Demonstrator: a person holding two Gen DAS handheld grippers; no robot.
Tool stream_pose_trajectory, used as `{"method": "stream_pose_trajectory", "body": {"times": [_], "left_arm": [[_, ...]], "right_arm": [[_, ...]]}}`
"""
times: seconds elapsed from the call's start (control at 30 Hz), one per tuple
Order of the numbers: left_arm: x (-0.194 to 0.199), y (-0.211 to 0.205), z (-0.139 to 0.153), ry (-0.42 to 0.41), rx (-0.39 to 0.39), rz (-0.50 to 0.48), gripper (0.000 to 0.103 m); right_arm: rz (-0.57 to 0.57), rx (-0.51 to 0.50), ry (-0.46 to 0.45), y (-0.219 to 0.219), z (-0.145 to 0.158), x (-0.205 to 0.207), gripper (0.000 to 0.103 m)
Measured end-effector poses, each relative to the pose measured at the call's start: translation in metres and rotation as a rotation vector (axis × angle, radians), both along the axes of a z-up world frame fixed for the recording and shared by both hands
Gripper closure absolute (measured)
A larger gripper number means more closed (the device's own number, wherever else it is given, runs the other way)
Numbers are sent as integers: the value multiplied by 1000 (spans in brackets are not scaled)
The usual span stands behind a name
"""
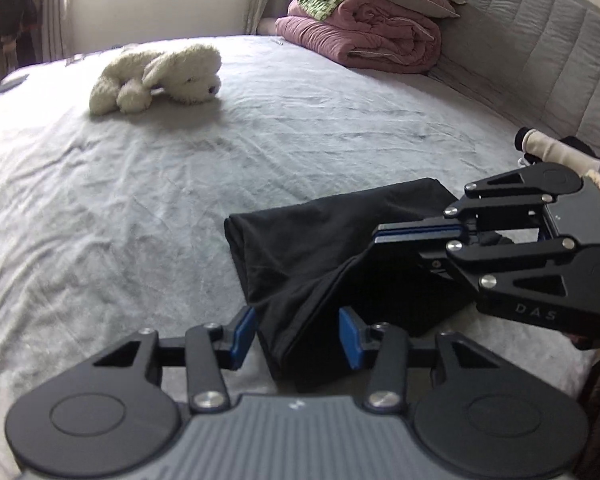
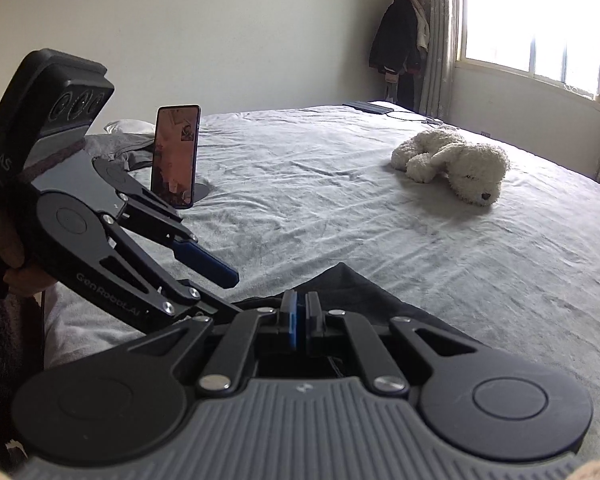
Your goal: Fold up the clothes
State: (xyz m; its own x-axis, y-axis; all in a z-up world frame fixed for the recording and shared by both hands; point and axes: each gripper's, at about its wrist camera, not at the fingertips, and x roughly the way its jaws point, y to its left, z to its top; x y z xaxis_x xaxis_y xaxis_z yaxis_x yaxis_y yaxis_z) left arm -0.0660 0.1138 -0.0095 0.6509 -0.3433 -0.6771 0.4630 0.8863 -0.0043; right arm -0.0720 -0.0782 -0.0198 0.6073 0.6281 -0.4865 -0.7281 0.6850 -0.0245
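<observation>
Hovering left tool point(image 1: 297, 336) agape over black garment point(image 1: 308, 236), right tool point(image 2: 299, 320) pinched together

Garment point(image 1: 320, 240) on bed point(image 1: 140, 184), lower centre of left wrist frame. Stuffed toy point(image 1: 160, 76) upper left, well apart. Stacked quilts point(image 1: 364, 28) top centre, against headboard point(image 1: 540, 48). Phone point(image 2: 176, 156) upright, left of right wrist frame.

Black garment point(image 1: 332, 240), white plush dog point(image 1: 160, 76)

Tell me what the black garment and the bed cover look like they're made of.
The folded black garment looks like thin matte knit, probably cotton jersey: it drapes limply with soft creases and no sheen. The pale grey bed cover looks like soft brushed fleece or flannel: fuzzy surface, fine wrinkles.
</observation>
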Motion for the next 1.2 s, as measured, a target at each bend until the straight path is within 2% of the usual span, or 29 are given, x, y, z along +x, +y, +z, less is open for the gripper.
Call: {"method": "stream_pose_trajectory", "body": {"times": [0.07,0.1,0.17,0.2,0.3,0.37,0.43,0.63,0.87,1.03,1.1,1.13,1.17,1.2], "left_arm": [[-6,-14,2,-93,85,-54,59],[-4,-18,1,-89,93,-69,63],[3,-21,-1,-54,86,-81,93],[7,-20,-2,-38,76,-76,97],[15,-13,0,-14,16,-51,98],[19,-8,0,9,-24,-30,98],[23,-3,0,33,-63,-8,98],[24,0,0,48,-102,9,98],[27,0,1,51,-107,6,98],[27,0,1,45,-102,-4,98],[26,0,2,34,-88,-13,98],[25,0,2,27,-78,-19,98],[24,0,2,21,-71,-25,98],[22,0,2,13,-63,-34,98]], "right_arm": [[4,-1,3,1,0,0,100],[6,-1,4,1,-1,0,100],[10,-2,7,2,-1,-1,100],[12,-3,9,2,-1,-1,100],[28,-18,10,4,-4,-3,99],[52,-49,5,8,-7,-6,84],[76,-80,1,11,-11,-9,81],[147,-172,-13,22,-23,-20,81],[159,-315,-89,44,-49,-19,81],[152,-334,-155,46,-53,-16,80],[162,-348,-184,47,-55,-17,84],[171,-352,-189,46,-55,-17,97],[169,-359,-201,46,-55,-17,103],[167,-368,-213,46,-54,-18,103]]}}
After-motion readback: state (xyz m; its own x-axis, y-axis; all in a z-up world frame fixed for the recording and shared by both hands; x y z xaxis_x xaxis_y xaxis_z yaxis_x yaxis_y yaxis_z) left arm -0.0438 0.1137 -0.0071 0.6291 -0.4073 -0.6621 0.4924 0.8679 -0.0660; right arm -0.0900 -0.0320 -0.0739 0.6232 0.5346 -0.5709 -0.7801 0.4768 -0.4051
